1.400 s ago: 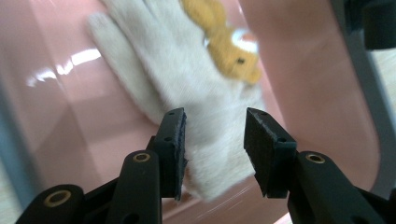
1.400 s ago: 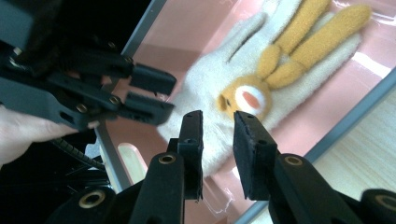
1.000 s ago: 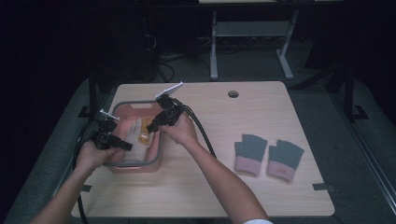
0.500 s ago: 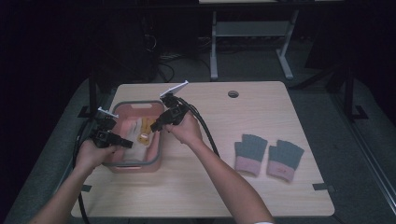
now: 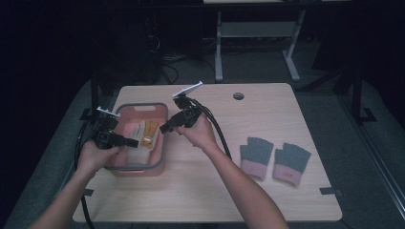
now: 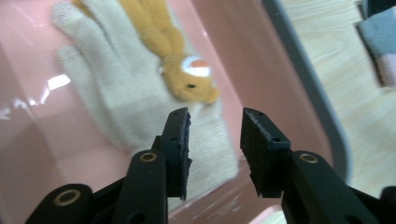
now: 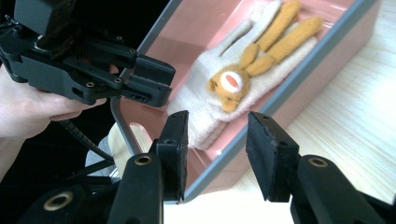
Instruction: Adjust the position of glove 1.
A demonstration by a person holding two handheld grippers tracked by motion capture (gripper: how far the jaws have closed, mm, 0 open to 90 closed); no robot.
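Observation:
A cream glove (image 5: 140,135) with an orange animal figure lies flat in the pink bin (image 5: 143,110). My left gripper (image 5: 130,141) hovers over the glove's cuff (image 6: 116,102). Its jaws have just been opening and nothing is between them (image 6: 215,123). My right gripper (image 5: 165,129) sits over the bin's right rim, and its jaws too have just been opening, with nothing between them (image 7: 217,126). In the right gripper view the glove (image 7: 219,93) lies beyond the grey rim (image 7: 299,79), and the left gripper (image 7: 156,84) shows at the left.
Two grey gloves with pink cuffs (image 5: 256,155) (image 5: 291,162) lie side by side on the right of the wooden table (image 5: 210,191). Cables trail from both grippers. A round hole (image 5: 238,96) is near the table's far edge. The floor around the table is dark.
Both grippers have let go of the cream glove, which now lies in the bin. The right gripper has drawn back to the right, toward the bin's rim. The left one has lifted a little.

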